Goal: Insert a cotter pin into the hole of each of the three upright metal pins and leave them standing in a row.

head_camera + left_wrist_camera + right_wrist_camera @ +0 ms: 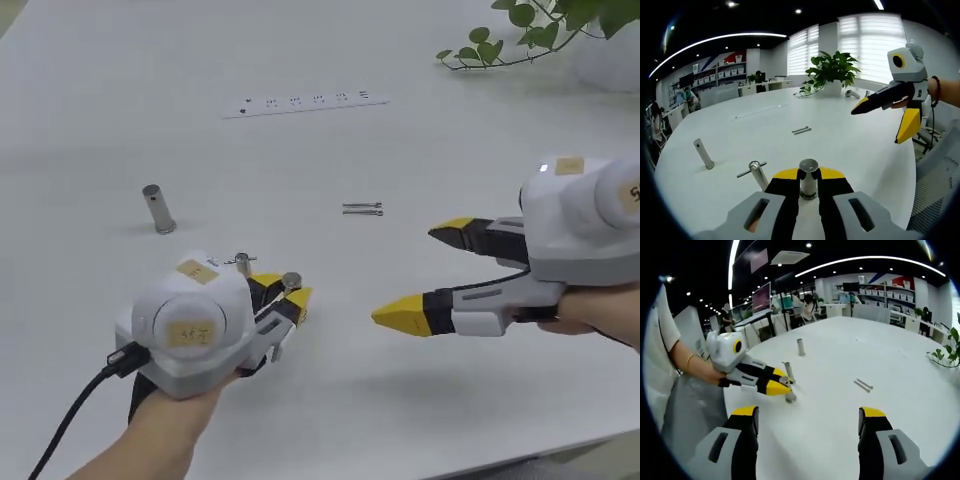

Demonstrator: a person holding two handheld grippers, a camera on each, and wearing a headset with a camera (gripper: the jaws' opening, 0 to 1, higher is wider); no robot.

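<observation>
white table (420, 380), upright pin (808, 176) pinched between left gripper's (286, 290) tips

Silver metal pin (158, 209), white table (400, 120)

White table (420, 330) bears three metal pins (158, 209), two loose cotter pins (362, 209), power strip (305, 102).

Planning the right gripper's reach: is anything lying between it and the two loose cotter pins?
No. The head view shows bare tabletop between the open right gripper and the cotter pins; the right gripper view shows the same.
</observation>
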